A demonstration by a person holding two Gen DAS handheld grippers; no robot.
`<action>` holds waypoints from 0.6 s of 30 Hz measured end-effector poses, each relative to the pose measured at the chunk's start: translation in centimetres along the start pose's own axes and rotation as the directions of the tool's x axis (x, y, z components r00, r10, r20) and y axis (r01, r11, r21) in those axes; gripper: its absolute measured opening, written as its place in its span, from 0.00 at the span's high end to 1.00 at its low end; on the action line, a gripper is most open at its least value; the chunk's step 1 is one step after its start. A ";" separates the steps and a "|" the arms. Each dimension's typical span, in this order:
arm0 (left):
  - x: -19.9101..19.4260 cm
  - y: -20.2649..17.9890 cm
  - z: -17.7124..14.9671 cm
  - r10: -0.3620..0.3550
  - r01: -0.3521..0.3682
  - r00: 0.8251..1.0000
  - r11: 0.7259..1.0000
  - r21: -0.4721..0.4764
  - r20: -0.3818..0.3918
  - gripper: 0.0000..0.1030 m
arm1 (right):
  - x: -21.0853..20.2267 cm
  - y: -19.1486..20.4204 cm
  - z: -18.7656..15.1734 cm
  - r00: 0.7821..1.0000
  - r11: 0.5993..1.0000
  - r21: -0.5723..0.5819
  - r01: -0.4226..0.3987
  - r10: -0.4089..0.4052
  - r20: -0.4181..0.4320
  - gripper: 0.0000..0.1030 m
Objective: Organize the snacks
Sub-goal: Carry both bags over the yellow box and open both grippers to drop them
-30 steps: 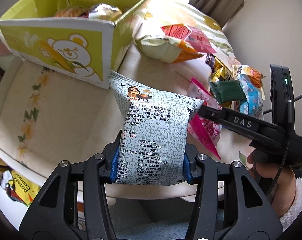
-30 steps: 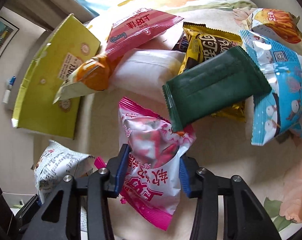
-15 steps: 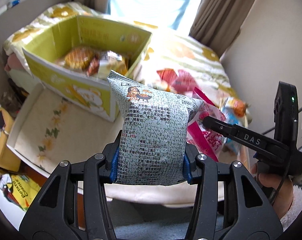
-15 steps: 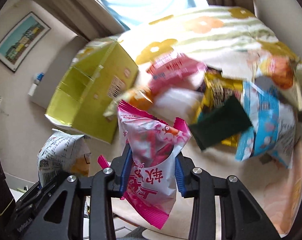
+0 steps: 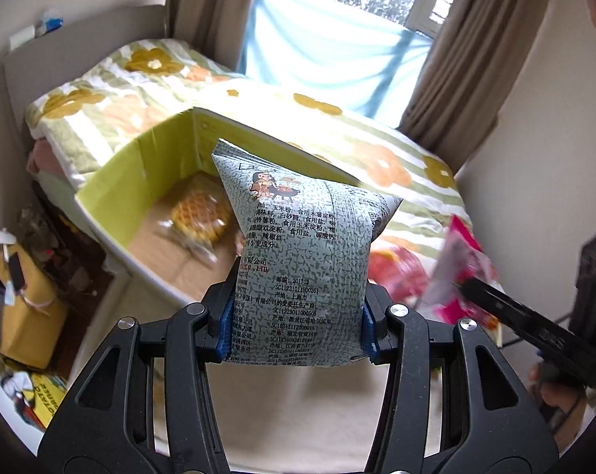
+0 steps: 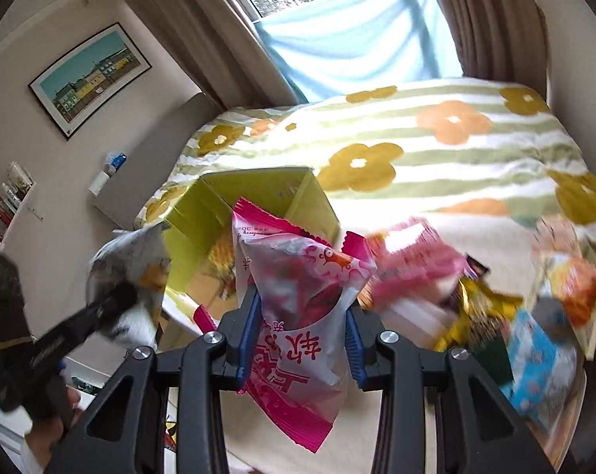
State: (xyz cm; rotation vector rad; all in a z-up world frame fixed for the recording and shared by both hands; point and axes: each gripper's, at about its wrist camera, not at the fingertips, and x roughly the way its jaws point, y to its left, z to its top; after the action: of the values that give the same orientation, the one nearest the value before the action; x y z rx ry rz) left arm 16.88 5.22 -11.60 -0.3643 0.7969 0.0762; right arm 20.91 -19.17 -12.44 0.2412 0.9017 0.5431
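The left gripper (image 5: 297,326) is clamped on the lower part of a grey-white speckled snack bag (image 5: 304,260), its blue pads pressing in from both sides; the bag stands upright between the fingers, printed back facing the camera, raised in the air in front of the open yellow-green cardboard box (image 5: 171,166). The box sits on the bed (image 5: 377,150) at its left edge, and inside it lies a wrapped waffle snack (image 5: 199,219) on the brown floor of the box. The right gripper (image 6: 300,337) grips a pink-and-white snack bag (image 6: 298,304) around its middle — the pink sealed end hangs below the fingers and the other end rises above them, in the air near the box's open top (image 6: 258,197). In the right wrist view the left gripper and its speckled bag (image 6: 132,260) show blurred at the left, just beside the box. The remaining snacks — a pink packet (image 6: 412,268), a gold-and-dark packet (image 6: 479,316), a blue packet (image 6: 538,359) and an orange one (image 6: 574,284) — lie in a blurred heap on the bed toward its right edge, well apart from the box.
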 end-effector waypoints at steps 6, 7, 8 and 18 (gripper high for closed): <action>4.6 4.3 5.6 0.032 -0.032 0.998 0.999 0.006 -0.059 0.57 | 3.9 3.3 2.7 1.000 1.000 -0.017 -0.006 0.006 -0.006 0.66; 5.4 4.8 6.3 0.035 -0.034 0.997 0.999 0.010 -0.072 0.57 | 4.7 3.8 3.1 1.000 1.000 -0.016 -0.005 0.005 -0.011 0.66; 6.2 5.5 6.9 0.039 -0.038 0.996 0.999 0.015 -0.083 0.57 | 5.2 4.3 3.4 1.000 1.000 -0.016 -0.003 0.003 -0.014 0.66; 12.7 9.6 10.4 -0.005 0.018 0.988 0.997 0.079 -0.157 0.00 | 11.5 6.9 5.1 0.996 0.997 0.023 0.073 -0.071 -0.055 0.66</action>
State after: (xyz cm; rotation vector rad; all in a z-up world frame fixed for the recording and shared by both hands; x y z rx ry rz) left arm 30.90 16.94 -16.79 -0.3016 0.9500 0.0047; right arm 28.33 -7.02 -14.27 0.2167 0.9668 0.4734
